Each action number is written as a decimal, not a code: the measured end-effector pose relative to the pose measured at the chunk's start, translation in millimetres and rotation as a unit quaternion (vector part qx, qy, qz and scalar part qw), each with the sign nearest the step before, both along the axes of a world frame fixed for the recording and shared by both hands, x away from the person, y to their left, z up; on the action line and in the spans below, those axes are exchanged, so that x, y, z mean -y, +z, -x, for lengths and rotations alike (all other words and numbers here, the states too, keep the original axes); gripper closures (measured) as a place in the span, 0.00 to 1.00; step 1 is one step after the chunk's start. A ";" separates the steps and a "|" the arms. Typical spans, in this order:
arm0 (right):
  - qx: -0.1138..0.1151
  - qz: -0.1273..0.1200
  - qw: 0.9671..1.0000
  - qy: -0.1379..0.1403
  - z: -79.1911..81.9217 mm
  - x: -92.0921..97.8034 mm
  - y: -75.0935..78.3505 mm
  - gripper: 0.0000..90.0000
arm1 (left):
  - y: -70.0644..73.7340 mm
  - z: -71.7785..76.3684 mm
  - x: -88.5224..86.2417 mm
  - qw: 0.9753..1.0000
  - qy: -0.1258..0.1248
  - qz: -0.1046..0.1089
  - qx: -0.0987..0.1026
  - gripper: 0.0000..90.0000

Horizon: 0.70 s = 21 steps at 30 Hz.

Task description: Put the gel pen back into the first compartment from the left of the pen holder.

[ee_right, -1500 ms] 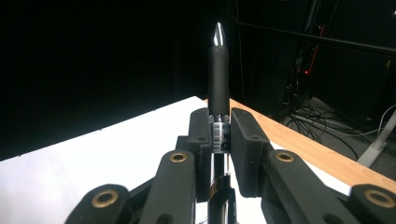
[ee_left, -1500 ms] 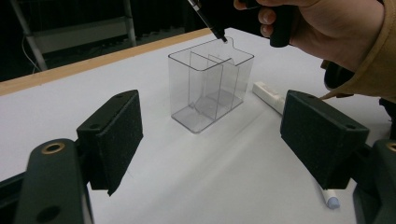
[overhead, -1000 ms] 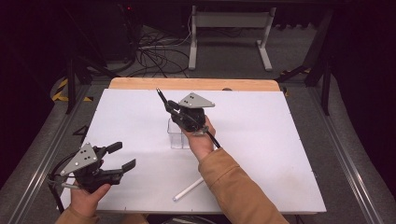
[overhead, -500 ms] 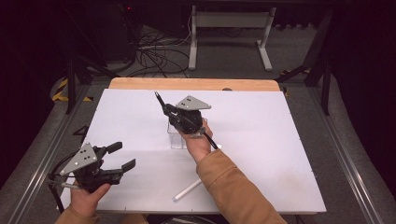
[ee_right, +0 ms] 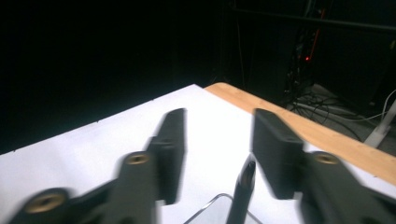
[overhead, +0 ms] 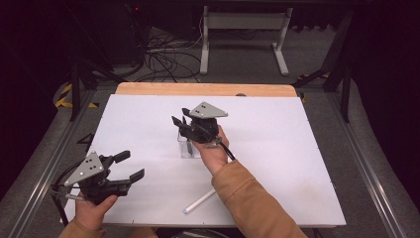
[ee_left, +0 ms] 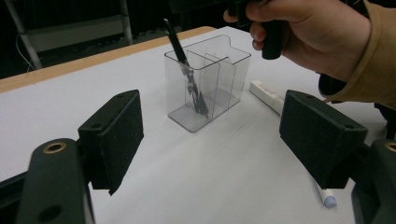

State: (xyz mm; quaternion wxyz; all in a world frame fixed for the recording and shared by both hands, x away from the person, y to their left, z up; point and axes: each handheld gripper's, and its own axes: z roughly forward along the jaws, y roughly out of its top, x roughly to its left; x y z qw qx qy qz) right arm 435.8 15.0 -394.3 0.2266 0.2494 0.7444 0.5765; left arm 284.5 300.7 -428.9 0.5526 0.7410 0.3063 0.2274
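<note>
A clear two-compartment container [ee_left: 210, 81] stands mid-table. A black pen [ee_left: 180, 46] leans in its left compartment, top sticking above the rim. My right gripper [overhead: 179, 118] hovers just over the container [overhead: 188, 147]. In the right gripper view its jaws [ee_right: 217, 140] stand apart, with the pen's end [ee_right: 245, 186] between them and untouched. A white marker [overhead: 200, 201] lies near the front edge, beside the sleeve. My left gripper [overhead: 131, 164] is held low at the front left, open and empty; its view [ee_left: 219, 135] faces the container and the marker [ee_left: 266, 95].
The white tabletop [overhead: 297, 163] ends in a wooden strip [overhead: 208, 89] along the far side. Beyond it are cables and a metal stand [overhead: 242, 29] on the floor. The right hand [ee_left: 317, 32] hangs above the container.
The pen that stuck up out of my right gripper has dropped into the container and the jaws now stand apart. The left gripper has hardly moved.
</note>
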 end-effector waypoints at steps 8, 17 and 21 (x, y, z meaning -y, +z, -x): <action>0.009 0.012 1.000 -0.005 14.0 27.5 16.8 0.30 | 1.3 -2.1 5.5 1.000 -0.009 0.002 -0.001 0.25; 0.036 0.006 0.999 -0.011 31.6 61.8 35.9 0.22 | 1.1 -9.8 12.7 1.000 -0.017 -0.005 -0.003 0.24; 0.037 0.012 0.999 -0.011 36.8 68.3 36.2 0.20 | 2.6 -9.2 15.4 1.000 -0.024 -0.008 -0.003 0.24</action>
